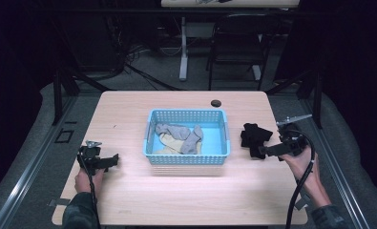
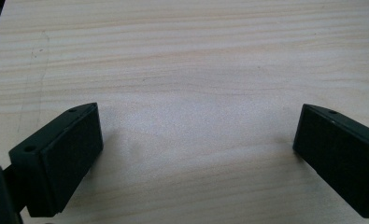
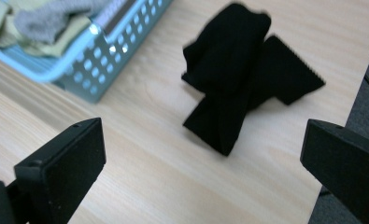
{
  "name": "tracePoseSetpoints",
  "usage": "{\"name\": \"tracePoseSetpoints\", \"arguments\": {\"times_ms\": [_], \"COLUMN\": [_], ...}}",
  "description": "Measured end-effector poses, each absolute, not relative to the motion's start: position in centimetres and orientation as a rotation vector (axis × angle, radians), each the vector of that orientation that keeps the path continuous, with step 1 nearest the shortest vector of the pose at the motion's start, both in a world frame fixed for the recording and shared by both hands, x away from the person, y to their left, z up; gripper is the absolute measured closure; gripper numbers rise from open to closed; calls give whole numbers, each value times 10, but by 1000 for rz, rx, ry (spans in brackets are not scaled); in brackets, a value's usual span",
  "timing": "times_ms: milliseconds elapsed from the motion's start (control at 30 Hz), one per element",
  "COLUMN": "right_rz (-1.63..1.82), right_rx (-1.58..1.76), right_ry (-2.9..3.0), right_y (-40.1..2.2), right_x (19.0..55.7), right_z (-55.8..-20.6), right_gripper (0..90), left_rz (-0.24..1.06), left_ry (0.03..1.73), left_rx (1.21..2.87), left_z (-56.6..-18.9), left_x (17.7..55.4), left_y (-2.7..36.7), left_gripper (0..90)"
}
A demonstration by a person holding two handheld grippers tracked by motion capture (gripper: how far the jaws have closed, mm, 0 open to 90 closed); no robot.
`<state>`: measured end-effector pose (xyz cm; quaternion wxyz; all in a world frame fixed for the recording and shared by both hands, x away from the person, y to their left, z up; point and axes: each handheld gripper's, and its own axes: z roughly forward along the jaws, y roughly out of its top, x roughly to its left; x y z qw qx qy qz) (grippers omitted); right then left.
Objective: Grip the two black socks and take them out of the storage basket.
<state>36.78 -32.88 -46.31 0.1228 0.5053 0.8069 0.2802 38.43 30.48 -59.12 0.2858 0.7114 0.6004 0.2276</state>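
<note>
Table brightly lit from above, room dark; black cloth (image 3: 238, 74) slightly blurred

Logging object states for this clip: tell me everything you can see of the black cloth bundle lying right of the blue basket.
The black cloth bundle looks like soft knit fabric, probably socks, crumpled and folded over itself with flat ends sticking out, one with a ribbed edge. It lies on the wooden table, right of the blue basket and apart from it, near the table's right edge. The right gripper points at it with jaws wide open; nothing touches it but the tabletop.
</note>
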Motion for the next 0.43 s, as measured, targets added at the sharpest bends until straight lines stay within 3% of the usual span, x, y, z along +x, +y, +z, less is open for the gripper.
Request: {"name": "tracePoseSetpoints", "arguments": {"times_ms": [433], "right_rz": [682], "right_rx": [1562], "right_ry": [2411], "right_y": [-337], "right_x": [345], "right_z": [-525], "right_gripper": [0], "left_rz": [607], "left_ry": [1605], "left_rx": [1902], "left_z": [-591], "left_x": [384], "left_y": [305], "left_gripper": [14]}}
